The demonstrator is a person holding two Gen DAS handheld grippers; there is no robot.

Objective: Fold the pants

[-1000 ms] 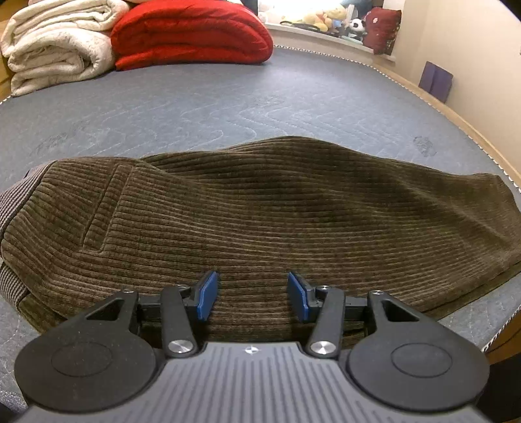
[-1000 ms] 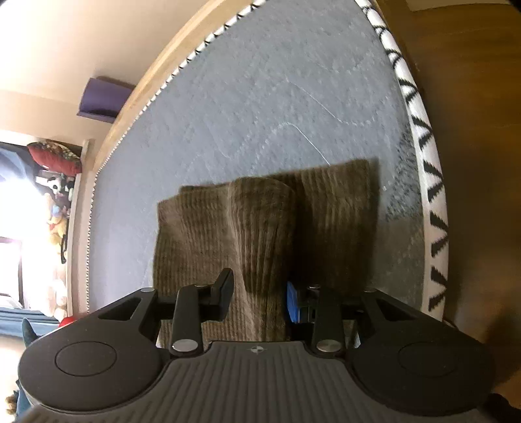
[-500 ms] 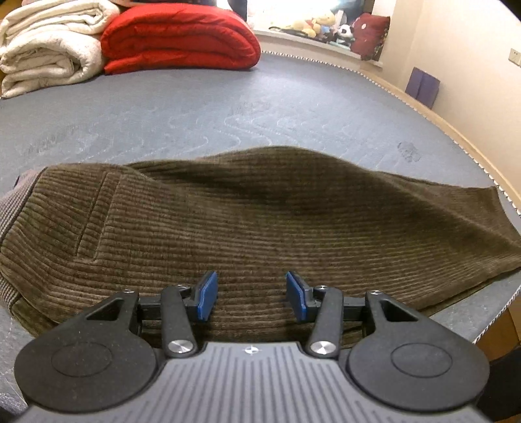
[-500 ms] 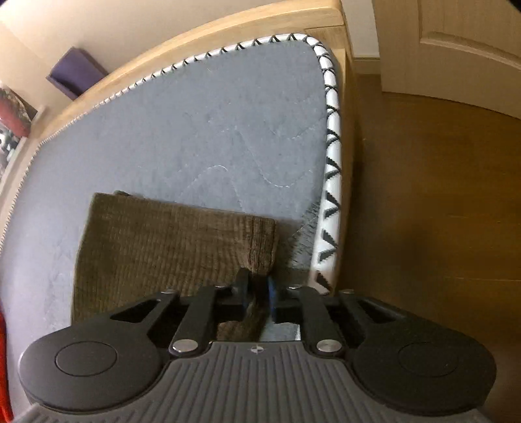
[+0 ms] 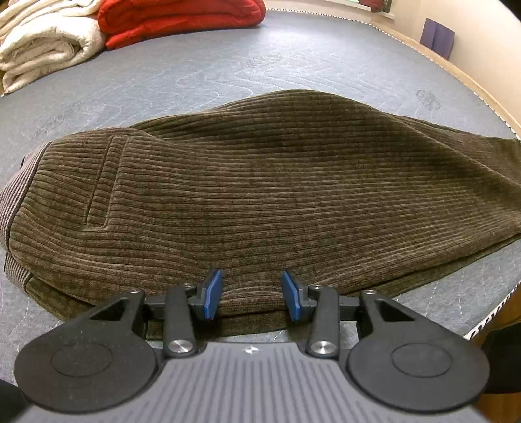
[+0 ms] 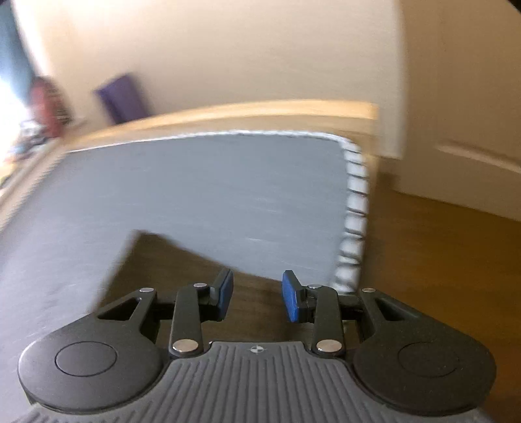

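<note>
Brown corduroy pants (image 5: 260,182) lie across the grey mattress (image 5: 228,65), waistband at the left, legs running right. My left gripper (image 5: 250,286) stands over their near folded edge. Its jaws are closing, a ridge of cloth lies between the blue pads (image 5: 211,293), and I see no firm pinch. In the blurred right wrist view the leg end of the pants (image 6: 169,263) lies flat on the mattress (image 6: 195,188) near its corner. My right gripper (image 6: 257,289) hovers above that leg end, its jaws opening with nothing held between them.
A folded red blanket (image 5: 182,13) and a cream blanket (image 5: 42,42) sit at the far side of the mattress. A purple object (image 5: 436,32) leans on the wall. The mattress's piped edge (image 6: 353,208) drops to a wooden floor (image 6: 439,244) at the right.
The right gripper, shut on the leg hem half a second ago, has let go, risen and rolled, swinging its view toward the wall. The left gripper's pads have drawn slightly closer and it tipped down.
</note>
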